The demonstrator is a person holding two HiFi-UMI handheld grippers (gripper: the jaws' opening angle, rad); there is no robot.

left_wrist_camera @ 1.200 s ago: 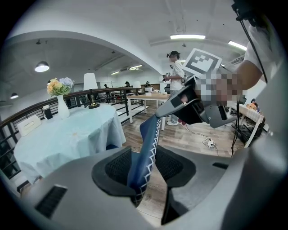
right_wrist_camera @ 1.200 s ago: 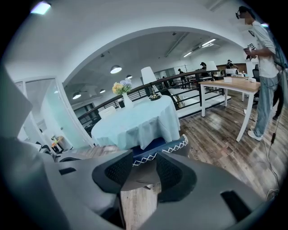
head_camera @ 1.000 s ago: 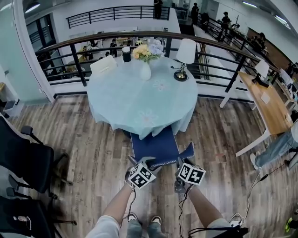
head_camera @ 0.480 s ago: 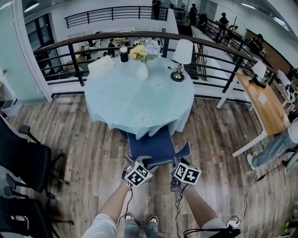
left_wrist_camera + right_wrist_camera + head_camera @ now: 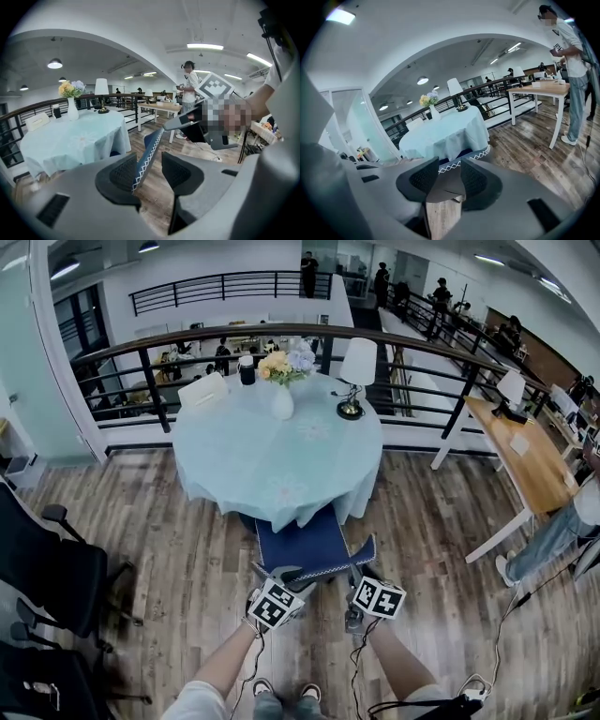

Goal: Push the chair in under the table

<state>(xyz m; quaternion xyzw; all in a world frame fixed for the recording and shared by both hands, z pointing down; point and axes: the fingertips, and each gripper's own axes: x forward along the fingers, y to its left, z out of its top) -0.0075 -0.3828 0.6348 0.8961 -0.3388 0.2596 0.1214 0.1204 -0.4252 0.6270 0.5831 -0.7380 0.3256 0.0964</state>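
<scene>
The chair's blue seat (image 5: 305, 542) reaches partly under the round table (image 5: 272, 456) with its pale blue cloth. Its backrest (image 5: 323, 573), blue with white zigzag stitching, faces me. My left gripper (image 5: 281, 576) is at the backrest's left end. In the left gripper view the backrest edge (image 5: 149, 152) lies against one pad of the left gripper (image 5: 151, 169), with a gap to the other pad, so it is open. My right gripper (image 5: 364, 576) is at the right end. In the right gripper view the right gripper (image 5: 449, 177) is shut on the backrest (image 5: 473, 155).
A vase of flowers (image 5: 283, 399), a lamp (image 5: 354, 371) and a dark cup stand on the table. A white chair (image 5: 204, 390) and a railing (image 5: 422, 352) lie beyond. Black office chairs (image 5: 47, 568) stand left; a wooden desk (image 5: 525, 460) and a person (image 5: 562, 531) are right.
The head view has drawn back a little, so table and chair sit lower in frame. My left gripper has shifted slightly toward me and left. The chair's place under the table looks unchanged.
</scene>
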